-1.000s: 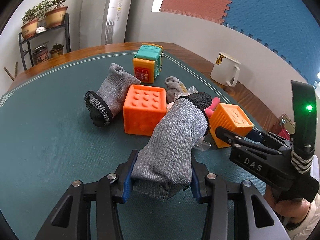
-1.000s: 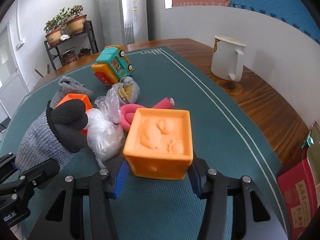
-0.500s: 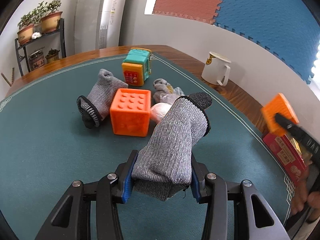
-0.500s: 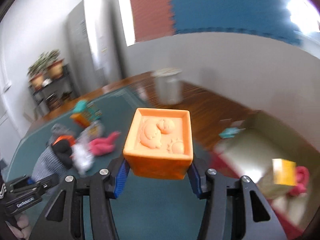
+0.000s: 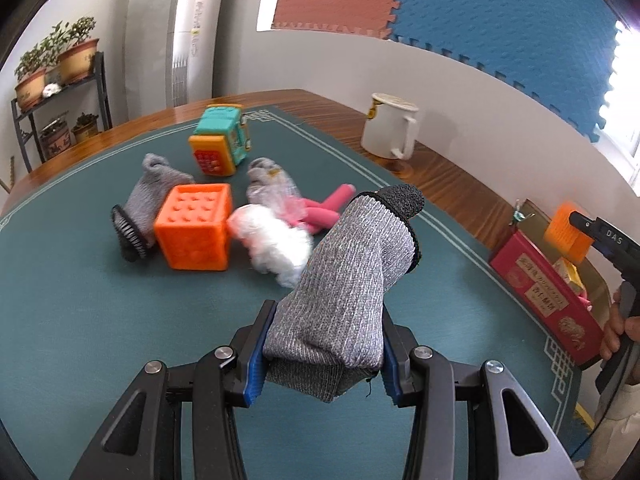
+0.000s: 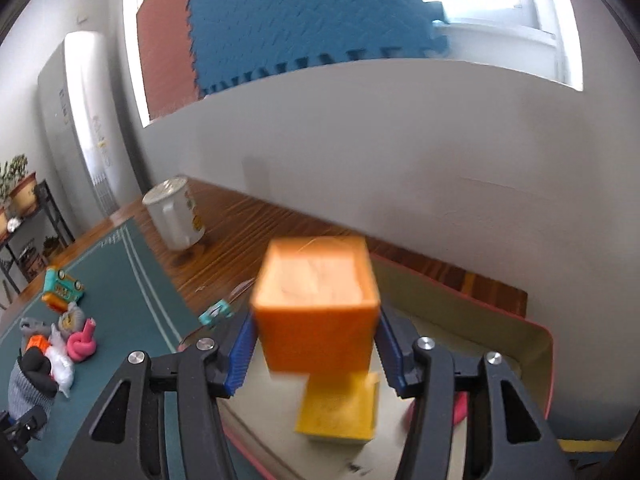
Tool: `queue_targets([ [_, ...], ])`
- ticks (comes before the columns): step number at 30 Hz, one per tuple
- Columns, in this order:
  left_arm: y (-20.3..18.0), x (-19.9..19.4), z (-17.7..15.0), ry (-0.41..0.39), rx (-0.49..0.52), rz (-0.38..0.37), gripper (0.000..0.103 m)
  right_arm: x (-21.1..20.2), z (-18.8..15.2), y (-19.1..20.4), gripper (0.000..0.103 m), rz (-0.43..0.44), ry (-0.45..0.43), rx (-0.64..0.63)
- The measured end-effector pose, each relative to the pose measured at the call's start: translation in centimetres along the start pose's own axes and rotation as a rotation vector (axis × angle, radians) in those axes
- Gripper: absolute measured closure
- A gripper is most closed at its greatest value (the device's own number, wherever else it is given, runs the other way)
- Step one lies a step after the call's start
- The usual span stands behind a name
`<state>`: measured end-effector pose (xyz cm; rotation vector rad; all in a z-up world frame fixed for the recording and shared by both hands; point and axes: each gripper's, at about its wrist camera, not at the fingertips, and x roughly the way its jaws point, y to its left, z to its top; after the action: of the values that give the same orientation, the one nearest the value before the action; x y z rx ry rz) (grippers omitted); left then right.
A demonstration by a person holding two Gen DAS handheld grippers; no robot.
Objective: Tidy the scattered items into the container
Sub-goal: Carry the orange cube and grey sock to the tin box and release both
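My left gripper [image 5: 324, 372] is shut on a grey sock with a black toe [image 5: 352, 280], held above the green mat. My right gripper [image 6: 314, 354] is shut on an orange cube [image 6: 316, 308] and holds it over the red box [image 6: 536, 336], above a yellow block [image 6: 340, 412] inside. In the left wrist view the red box [image 5: 540, 280] sits off the table's right edge with the orange cube [image 5: 566, 232] above it. On the mat lie a second orange cube [image 5: 194, 226], another grey sock [image 5: 146, 196], a white plastic bag [image 5: 272, 240], a pink toy [image 5: 324, 210] and a teal toy car [image 5: 220, 140].
A white mug [image 5: 390, 132] stands on the bare wood at the table's right side; it also shows in the right wrist view [image 6: 174, 216]. A plant shelf [image 5: 56, 92] stands at the far left. A small teal clip [image 6: 216, 314] lies by the box.
My right gripper has carried the orange cube off the mat, to the right and over the red box. My left gripper has kept the sock and lifted and drawn back slightly.
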<state>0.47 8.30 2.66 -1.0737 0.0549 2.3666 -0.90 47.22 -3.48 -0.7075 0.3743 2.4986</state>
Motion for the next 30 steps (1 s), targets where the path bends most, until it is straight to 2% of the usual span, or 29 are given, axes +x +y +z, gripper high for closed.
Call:
queue_targets([
  [7,-4.6,0.6,1.0,0.005,0.058,-0.032,0.056,-1.7,-0.3,-1.1,0.041,0.036,-0.057,-0.010],
  [16,-13.0,1.7,2.7,-0.001,0.170,-0.149,0.056,-3.5,-0.5,-3.9,0.041,0.080,-0.077,0.046],
  [24,-20.2,3.3,3.7,0.000,0.270,-0.259,0.056,-4.5,-0.9,-6.5,0.041,0.064,-0.083,0.082],
  [30,-24.3,4.9,4.5,0.004,0.321,-0.310,0.055,-4.3,-1.3,-7.8,0.041,0.046,-0.068,0.104],
])
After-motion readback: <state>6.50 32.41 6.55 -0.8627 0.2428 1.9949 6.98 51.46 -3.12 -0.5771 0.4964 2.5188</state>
